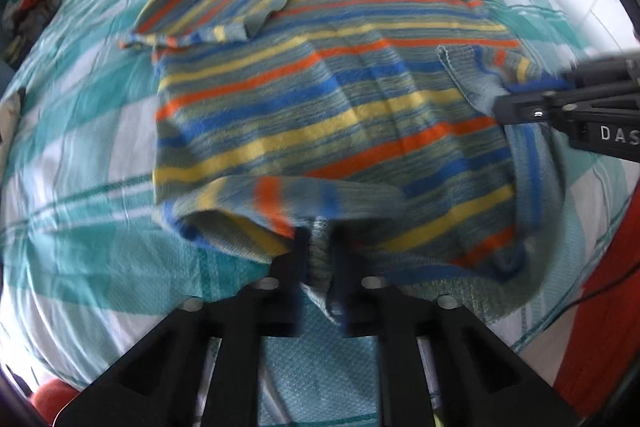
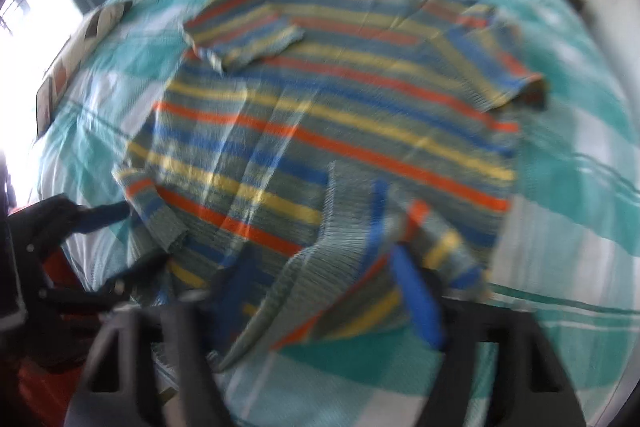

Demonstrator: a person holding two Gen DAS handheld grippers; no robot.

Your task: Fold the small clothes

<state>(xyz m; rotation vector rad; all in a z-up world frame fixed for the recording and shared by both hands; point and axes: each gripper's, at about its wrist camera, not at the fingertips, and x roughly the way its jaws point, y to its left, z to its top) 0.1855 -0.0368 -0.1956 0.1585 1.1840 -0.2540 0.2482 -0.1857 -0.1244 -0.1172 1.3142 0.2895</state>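
Observation:
A small striped sweater [image 1: 320, 99] in blue, yellow, orange and grey-green lies spread on a bed, its left sleeve folded across the chest. My left gripper [image 1: 320, 247] is shut on the sweater's near hem, lifting it off the bed. My right gripper [image 1: 516, 91] enters from the right, shut on the hem's right corner, which is turned over the body. In the right wrist view the sweater [image 2: 320, 115] fills the middle. The right gripper [image 2: 320, 291] holds the folded-over hem corner. The left gripper [image 2: 112, 215] shows at the left edge holding the other hem corner. Both views are motion-blurred.
The bed cover [image 1: 80, 155] is teal and white checked. A pile of clothes [image 1: 24, 3] lies at the far left. Something red [image 1: 608, 299] lies by the bed's right edge. A bright window [image 2: 24, 27] is at the left in the right wrist view.

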